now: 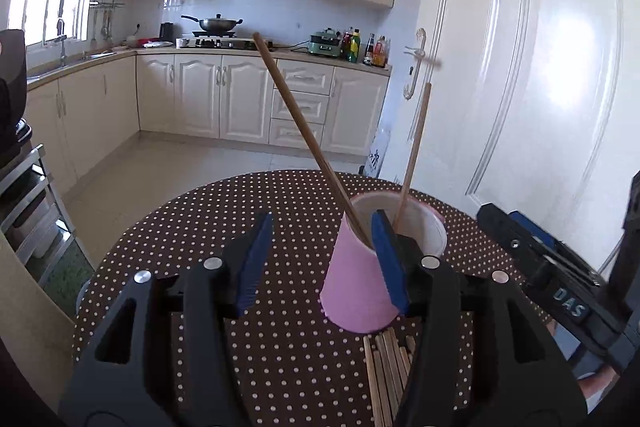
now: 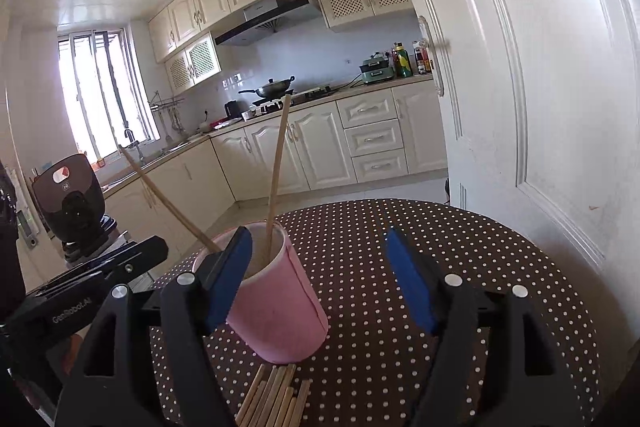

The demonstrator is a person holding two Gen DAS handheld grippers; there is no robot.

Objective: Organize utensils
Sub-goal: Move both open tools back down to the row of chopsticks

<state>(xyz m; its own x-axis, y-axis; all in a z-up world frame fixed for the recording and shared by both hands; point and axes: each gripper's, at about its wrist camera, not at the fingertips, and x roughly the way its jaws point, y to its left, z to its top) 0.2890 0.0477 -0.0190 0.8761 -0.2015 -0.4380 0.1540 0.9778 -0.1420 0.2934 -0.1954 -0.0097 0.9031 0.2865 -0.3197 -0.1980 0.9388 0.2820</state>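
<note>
- Left wrist view: a round table [image 1: 240,227] in a brown polka-dot cloth carries everything.
- Both grippers stand apart with nothing clamped: the left gripper [image 1: 320,259] partway open beside the cup, the right gripper [image 2: 320,279] wider.
- A pink cup [image 1: 360,287] stands near the table's middle.
- Loose chopsticks [image 2: 276,399] lie bundled toward the near edge.
- Two chopsticks [image 1: 304,131] lean inside the cup.

Lower ends of the loose chopsticks [image 1: 386,379] beyond the frame edge, behind tongs.
</note>
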